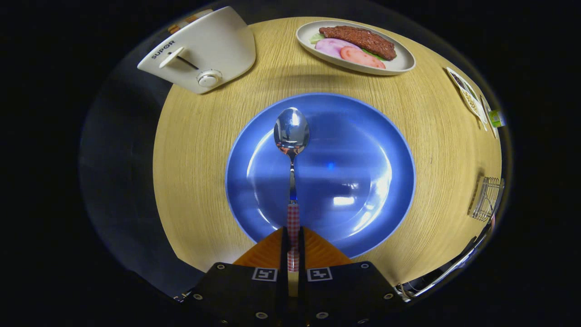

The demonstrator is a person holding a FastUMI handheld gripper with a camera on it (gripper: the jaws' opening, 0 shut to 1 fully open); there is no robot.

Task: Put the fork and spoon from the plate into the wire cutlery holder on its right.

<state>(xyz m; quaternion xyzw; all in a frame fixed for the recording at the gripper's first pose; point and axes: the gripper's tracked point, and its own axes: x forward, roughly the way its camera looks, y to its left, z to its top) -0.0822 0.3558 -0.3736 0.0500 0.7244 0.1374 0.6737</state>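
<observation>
In the gripper view, the gripper [293, 247] pinches the spoon [291, 150] by its checked handle, both fingers pressed on it, the bowl pointing ahead over the blue plate [363, 136] at the table's middle. The wire cutlery holder [488, 198] stands at the table's right edge, seemingly empty. A toaster [204, 50] sits at the far left corner, a food plate [399, 61] at the far edge.
</observation>
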